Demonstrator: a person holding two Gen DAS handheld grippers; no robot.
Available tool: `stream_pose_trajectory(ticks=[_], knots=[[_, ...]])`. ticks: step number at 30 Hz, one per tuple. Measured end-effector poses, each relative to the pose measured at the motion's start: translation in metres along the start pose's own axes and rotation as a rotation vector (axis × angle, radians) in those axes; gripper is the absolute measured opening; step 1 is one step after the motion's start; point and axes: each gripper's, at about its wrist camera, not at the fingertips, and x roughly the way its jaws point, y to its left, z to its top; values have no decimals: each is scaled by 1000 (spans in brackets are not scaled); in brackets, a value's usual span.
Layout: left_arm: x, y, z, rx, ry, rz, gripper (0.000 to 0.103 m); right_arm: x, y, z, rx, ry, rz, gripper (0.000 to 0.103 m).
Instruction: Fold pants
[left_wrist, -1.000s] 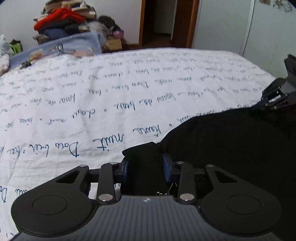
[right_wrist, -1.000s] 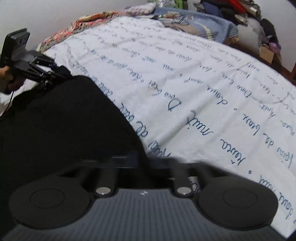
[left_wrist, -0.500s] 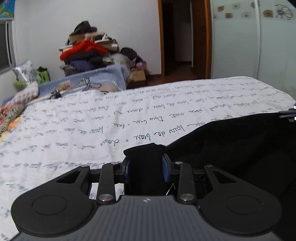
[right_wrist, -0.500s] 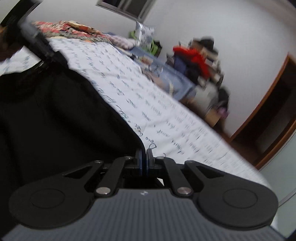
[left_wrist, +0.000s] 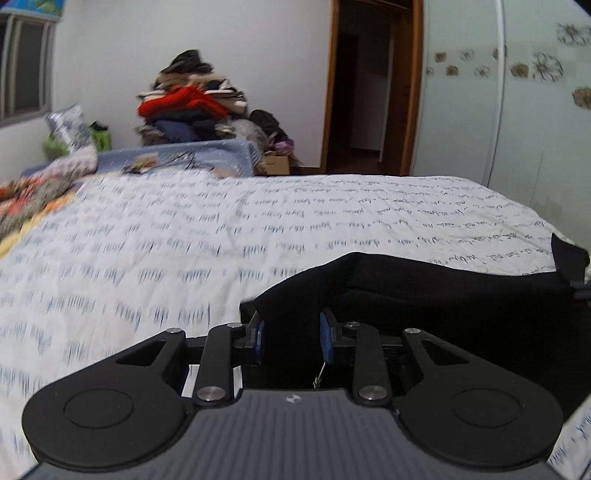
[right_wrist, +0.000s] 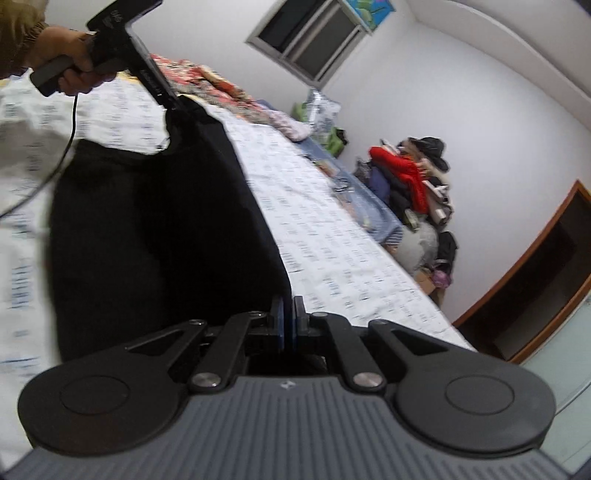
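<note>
The black pants (left_wrist: 424, 295) hang stretched between my two grippers above a bed. My left gripper (left_wrist: 291, 338) is shut on a thick bunch of the black fabric at one end. My right gripper (right_wrist: 288, 317) is shut on the pants (right_wrist: 155, 236) edge at the other end, its blue pads almost together. In the right wrist view the left gripper (right_wrist: 173, 103) is seen at the upper left, held in a hand, with the cloth hanging from it. The lower part of the pants is hidden behind the gripper bodies.
The bed has a white sheet with blue script (left_wrist: 258, 229). A pile of clothes (left_wrist: 184, 110) and a blue box stand at the far side. An open doorway (left_wrist: 369, 96) and a white wardrobe (left_wrist: 517, 122) are at the right.
Both grippers have lifted the pants off the bed and tilted upward, so the room walls now show. The right gripper has rolled sideways. Both stay shut on the cloth.
</note>
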Motion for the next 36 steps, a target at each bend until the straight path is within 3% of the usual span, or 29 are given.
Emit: stream_pose_trajectory(ticks=[7,16,18,19,20,22,26,28,31,33,36], knots=[[-30,0,-45,-47,36,12,27,-18,49,-15,-54,51,80,5],[-45,-3,-68,-41,77,4,28,-34,79,-26,-101,87,100,5],[-48,-1,-71,-38,93,15,36,-37,86,-32,-123,108,106,5],[-52,0,-71,-37,90,46,50,-35,91,-34,-133,121,110,5],[-58,1,-70,-34,79,89,71,-33,93,-36,-138,128,110,5],[-73,5,-65,-36,44,156,90,-32,95,-38,-137,150,115,6],[-90,5,-43,-12,14,266,90,-44,87,-31,-128,157,139,6],[-89,-8,-29,12,-13,243,90,-53,72,-22,-27,106,169,6],[-68,-40,-13,65,-19,172,90,-53,59,-9,86,30,144,6],[-42,-65,-12,135,37,155,90,-36,62,-8,99,57,70,7],[-1,-90,-36,290,199,176,90,-11,74,-18,79,169,78,7]])
